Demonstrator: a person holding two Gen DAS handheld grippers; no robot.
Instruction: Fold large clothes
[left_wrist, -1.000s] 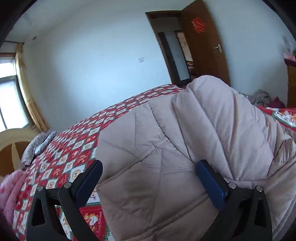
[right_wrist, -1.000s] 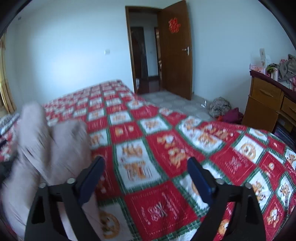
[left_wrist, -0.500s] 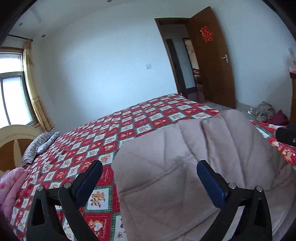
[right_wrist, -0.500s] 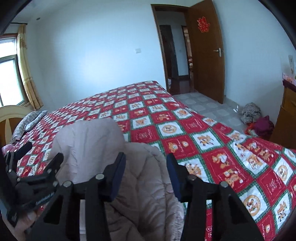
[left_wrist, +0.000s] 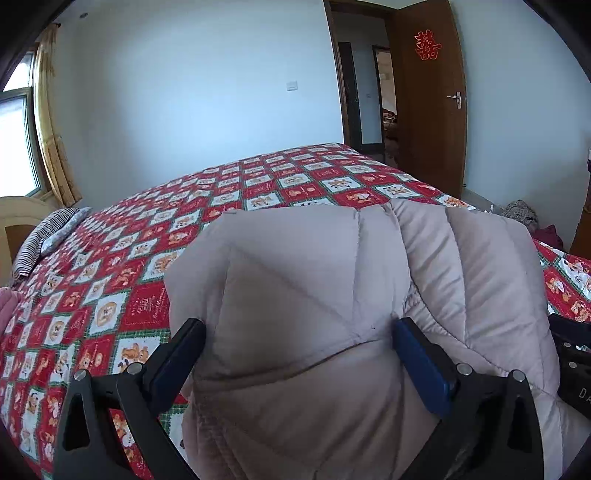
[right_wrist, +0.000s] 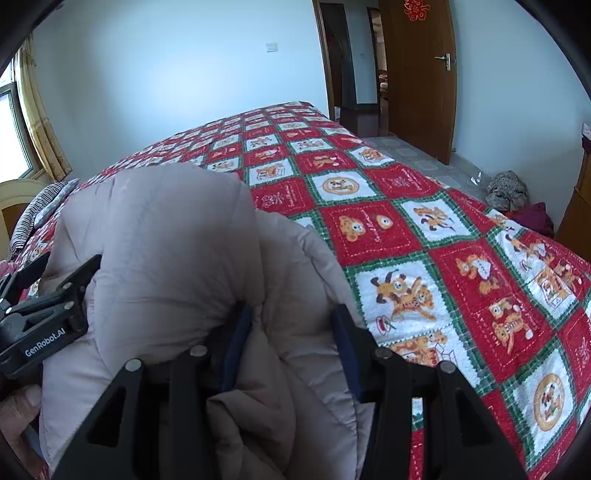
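Observation:
A large beige quilted down jacket lies bunched on the red patterned bed cover. My left gripper is wide open, with the jacket's padded fabric bulging between its fingers. In the right wrist view the same jacket fills the lower left. My right gripper has its jaws partly closed around a thick fold of the jacket. The left gripper shows at the left edge of the right wrist view, against the jacket's side.
The bed cover stretches far and right. Striped pillows and a pink item lie at the left. An open brown door, floor clothes and a wooden dresser stand at the right.
My right gripper moved left onto the jacket and closed from wide open to around a fold. The jacket's raised mass came down and settled between the left gripper's fingers.

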